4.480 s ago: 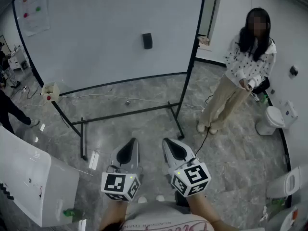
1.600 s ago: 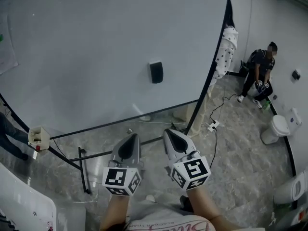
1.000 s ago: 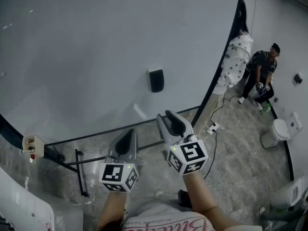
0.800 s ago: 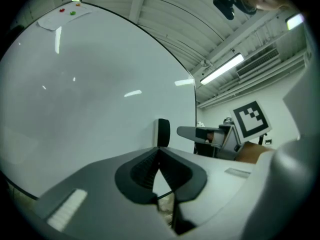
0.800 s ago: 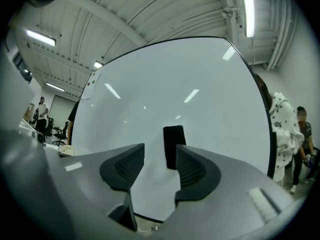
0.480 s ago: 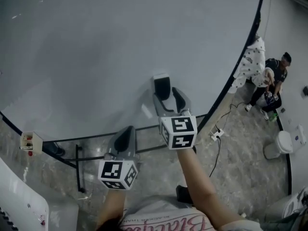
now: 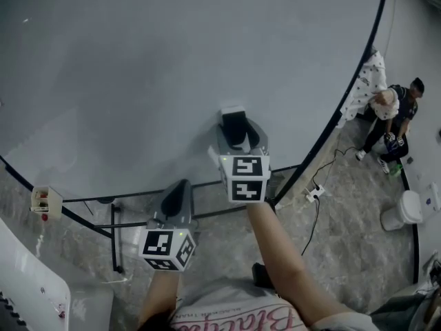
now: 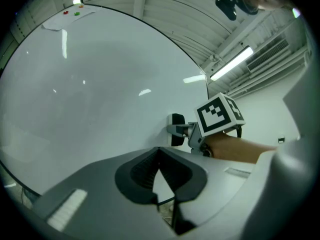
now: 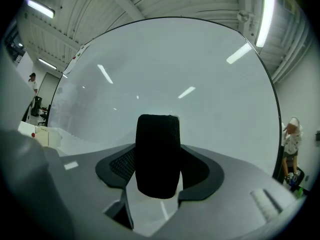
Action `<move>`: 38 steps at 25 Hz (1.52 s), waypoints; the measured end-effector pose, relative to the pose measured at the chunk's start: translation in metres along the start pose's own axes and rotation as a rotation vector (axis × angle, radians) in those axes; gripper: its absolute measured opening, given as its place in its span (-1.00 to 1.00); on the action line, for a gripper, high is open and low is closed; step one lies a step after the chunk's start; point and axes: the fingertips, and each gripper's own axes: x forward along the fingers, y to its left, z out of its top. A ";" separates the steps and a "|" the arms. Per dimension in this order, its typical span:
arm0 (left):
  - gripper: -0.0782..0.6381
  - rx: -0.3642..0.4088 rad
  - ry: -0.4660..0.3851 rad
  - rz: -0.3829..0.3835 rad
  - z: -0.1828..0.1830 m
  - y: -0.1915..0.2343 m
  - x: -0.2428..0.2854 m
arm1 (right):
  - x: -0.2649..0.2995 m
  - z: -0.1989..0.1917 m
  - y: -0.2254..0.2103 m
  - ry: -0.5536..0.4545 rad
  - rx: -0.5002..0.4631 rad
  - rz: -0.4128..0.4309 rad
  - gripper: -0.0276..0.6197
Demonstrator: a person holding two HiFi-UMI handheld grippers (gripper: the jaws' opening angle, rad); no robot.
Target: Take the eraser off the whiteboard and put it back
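The black eraser [image 7: 234,125] sticks upright on the big whiteboard [image 7: 138,61], low and right of its middle. My right gripper [image 7: 239,132] is held out to the board with the eraser [image 9: 158,154] between its jaws. The jaws are opening, and a sliver of gap shows beside the left pad [image 9: 122,165]. In the left gripper view the eraser [image 8: 176,130] juts from the board [image 8: 100,84] with the right gripper [image 8: 183,130] round it. My left gripper [image 7: 180,193] hangs back, lower left and short of the board, its jaws [image 8: 159,153] shut on nothing.
The board's black frame and stand legs [image 7: 114,243] run below my hands. A small white box [image 7: 41,200] hangs at the frame's lower left. Two people [image 7: 396,112] are at the far right by a cable and power strip [image 7: 317,193]. A white cabinet [image 7: 27,288] is at the left.
My right gripper has reached forward to the board, rolled, and its jaws have spread round the eraser. The left gripper has crept forward a little. The board fills more of the view.
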 end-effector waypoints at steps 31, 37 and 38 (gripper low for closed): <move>-0.78 0.002 -0.034 -0.078 0.023 -0.036 -0.055 | -0.137 0.009 0.018 -0.035 0.049 0.055 -0.14; -0.79 -0.027 -0.056 -0.086 0.033 -0.035 -0.065 | -0.166 0.004 0.022 -0.033 0.080 0.060 -0.14; -0.79 -0.026 -0.056 -0.089 0.034 -0.034 -0.066 | -0.169 0.001 0.024 -0.030 0.085 0.061 -0.14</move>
